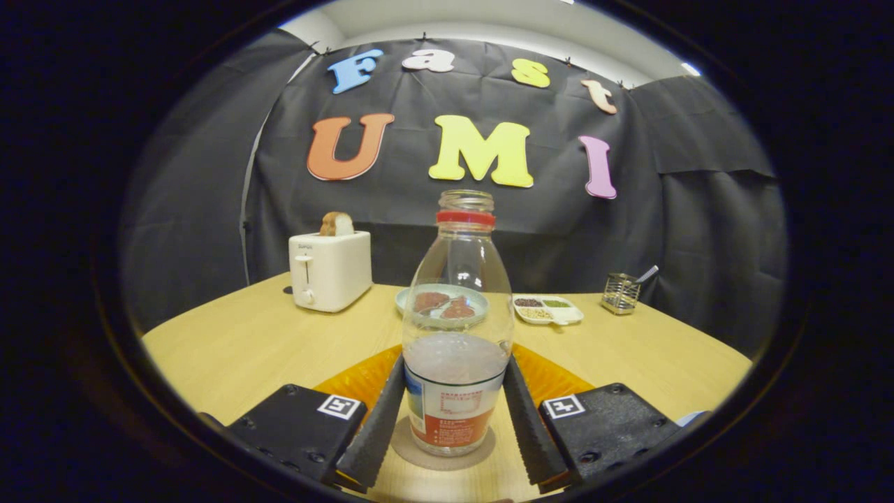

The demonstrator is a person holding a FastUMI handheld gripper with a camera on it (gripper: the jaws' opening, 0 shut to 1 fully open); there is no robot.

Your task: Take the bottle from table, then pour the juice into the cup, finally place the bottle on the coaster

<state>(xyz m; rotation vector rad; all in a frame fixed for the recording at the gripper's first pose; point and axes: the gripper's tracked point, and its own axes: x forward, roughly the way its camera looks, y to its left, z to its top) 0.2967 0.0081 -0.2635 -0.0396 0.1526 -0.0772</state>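
A clear glass bottle (457,328) with a red neck ring, no cap and a red and white label stands upright on a round brownish coaster (482,454). Pale juice fills about its lower third. My gripper (454,363) holds the bottle between its fingers, and both fingertips (391,391) lie against the bottle's sides at the juice level. An orange mat or dish (356,381) lies on the wooden table (244,342) just behind the fingers, partly hidden by the bottle.
Beyond the bottle there is a pale plate of food (408,300). A white toaster (330,269) with a slice of bread stands at the back left. A white divided dish (548,309) and a wire utensil holder (620,292) are at the back right.
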